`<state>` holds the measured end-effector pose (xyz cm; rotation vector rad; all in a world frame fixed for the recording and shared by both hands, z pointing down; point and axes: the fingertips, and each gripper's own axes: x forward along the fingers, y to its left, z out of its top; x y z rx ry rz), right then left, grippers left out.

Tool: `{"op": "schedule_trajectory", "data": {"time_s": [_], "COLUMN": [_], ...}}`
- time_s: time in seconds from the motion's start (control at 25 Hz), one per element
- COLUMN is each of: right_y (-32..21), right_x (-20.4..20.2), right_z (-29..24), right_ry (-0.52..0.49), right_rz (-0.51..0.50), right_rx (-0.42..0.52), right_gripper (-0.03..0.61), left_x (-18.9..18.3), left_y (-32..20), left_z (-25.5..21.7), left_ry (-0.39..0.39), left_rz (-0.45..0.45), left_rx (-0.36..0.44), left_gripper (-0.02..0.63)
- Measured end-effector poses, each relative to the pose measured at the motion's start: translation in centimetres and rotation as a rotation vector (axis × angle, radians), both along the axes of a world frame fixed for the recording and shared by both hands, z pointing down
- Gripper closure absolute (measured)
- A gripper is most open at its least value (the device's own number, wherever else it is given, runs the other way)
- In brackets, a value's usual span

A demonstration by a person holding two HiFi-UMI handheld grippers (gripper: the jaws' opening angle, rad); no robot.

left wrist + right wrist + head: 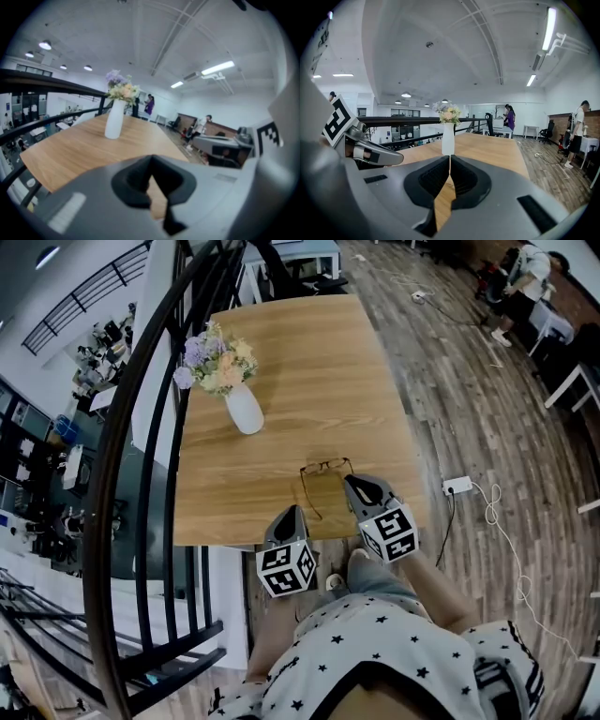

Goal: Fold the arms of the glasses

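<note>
Thin dark-framed glasses (326, 467) lie on the wooden table (291, 362) near its front edge, lenses away from me, both arms unfolded and pointing back at me. My left gripper (293, 513) hovers at the table's front edge, just left of the left arm's end, jaws shut and empty. My right gripper (352, 482) sits beside the right side of the frame; whether it touches is unclear. It is shut too. Neither gripper view shows the glasses: left gripper (151, 161), right gripper (449, 161), only closed jaws over bare wood.
A white vase of pastel flowers (244, 409) stands mid-left on the table, also the vase (114, 123) and vase (448, 138). A black railing (141, 427) runs along the table's left side. A power strip (457, 487) lies on the floor at right. People stand far off.
</note>
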<state>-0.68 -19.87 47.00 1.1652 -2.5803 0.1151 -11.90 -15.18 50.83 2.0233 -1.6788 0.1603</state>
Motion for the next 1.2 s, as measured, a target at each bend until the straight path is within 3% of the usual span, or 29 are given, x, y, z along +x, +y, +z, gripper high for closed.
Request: {"op": "schedule_trajectory", "data": {"time_s": [0.92, 1.2], "right_y": [-6.5, -7.3], "right_x": [-2.3, -2.6], "right_z": [5.4, 7.7], "right_ry": [0.178, 0.305], "right_rz": [-0.192, -0.278], "right_rx": [-0.035, -0.047], "right_gripper": [0.56, 0.56], "left_x": [-0.9, -0.7], "left_y": [-3.7, -4.7], "left_z": [3.3, 4.2], "left_ry": [-0.02, -0.023], "left_rz": [-0.053, -0.053], "left_rx": [-0.072, -0.091], "left_gripper": [0.606, 0.605]}}
